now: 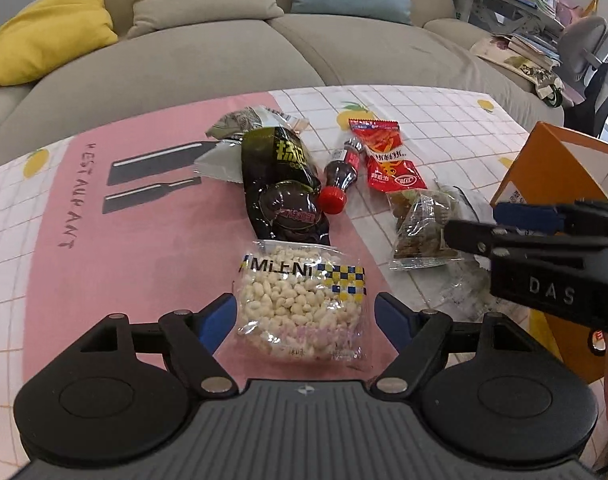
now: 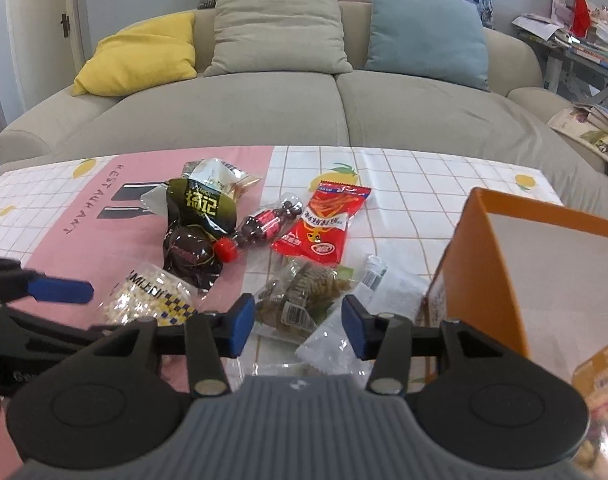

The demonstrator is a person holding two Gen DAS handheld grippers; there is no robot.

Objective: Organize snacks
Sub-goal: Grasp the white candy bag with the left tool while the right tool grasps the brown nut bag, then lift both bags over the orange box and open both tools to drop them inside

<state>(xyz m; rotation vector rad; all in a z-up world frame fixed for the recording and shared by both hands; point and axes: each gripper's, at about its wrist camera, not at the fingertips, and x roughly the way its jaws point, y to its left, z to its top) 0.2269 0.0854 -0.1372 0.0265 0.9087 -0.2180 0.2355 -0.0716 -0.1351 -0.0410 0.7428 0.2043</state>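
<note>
Snacks lie on a pink and white tablecloth [image 1: 104,240]. My left gripper [image 1: 305,312] is open, its fingers on either side of a clear bag of puffed rice [image 1: 300,300], which also shows in the right wrist view [image 2: 152,300]. My right gripper [image 2: 298,320] is open over a clear bag of brown cookies [image 2: 300,296], seen in the left wrist view too [image 1: 423,224]. Beyond lie a black snack bag [image 1: 280,188], a small cola-shaped bottle of candy [image 1: 341,176] and a red snack packet [image 1: 387,156]. An open orange box [image 2: 535,264] stands at the right.
A silver packet [image 1: 240,124] lies behind the black bag. A clear wrapper [image 2: 335,344] lies by the box. A grey sofa [image 2: 343,112] with yellow, beige and blue cushions runs behind the table. A cluttered desk [image 2: 583,44] stands at the far right.
</note>
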